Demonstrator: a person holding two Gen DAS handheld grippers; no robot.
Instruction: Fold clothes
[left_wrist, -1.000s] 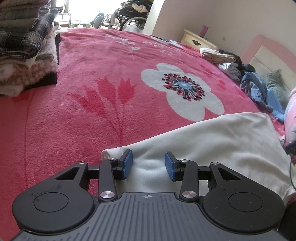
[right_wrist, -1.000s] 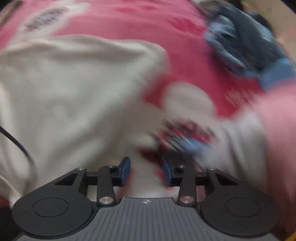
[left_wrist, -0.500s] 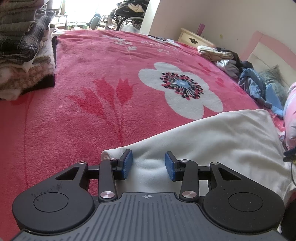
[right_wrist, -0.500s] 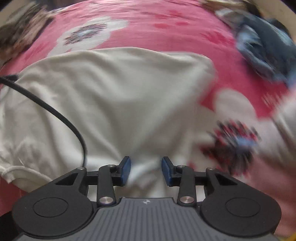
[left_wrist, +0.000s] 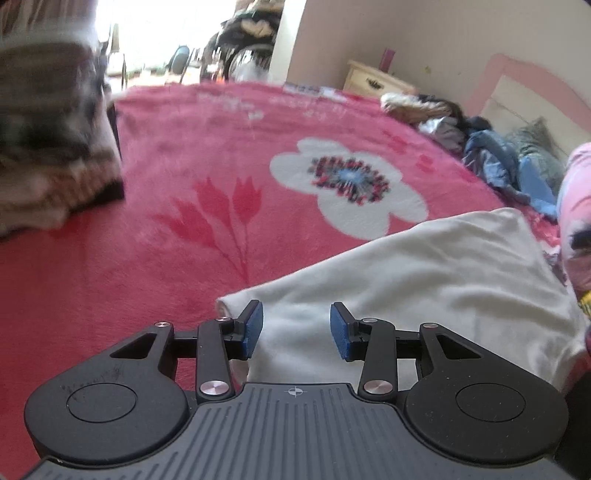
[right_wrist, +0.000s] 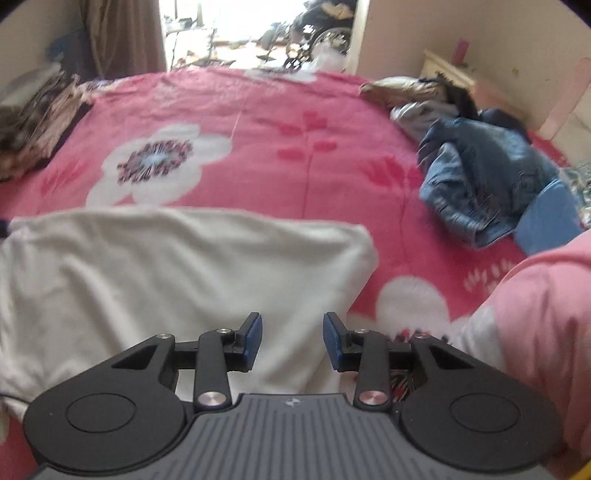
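A cream garment (right_wrist: 177, 266) lies partly folded on the near pink bed (left_wrist: 110, 280), both claws (left_wrist: 295, 328) (right_wrist: 291, 339) apart and empty above it; unfolded clothes (right_wrist: 480, 177) wait far right

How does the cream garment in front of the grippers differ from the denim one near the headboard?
The cream garment lies spread flat with straight edges; the denim garment sits crumpled in a heap. The cream garment is plain and pale, the denim garment blue with visible seams. Both rest on the pink floral blanket.
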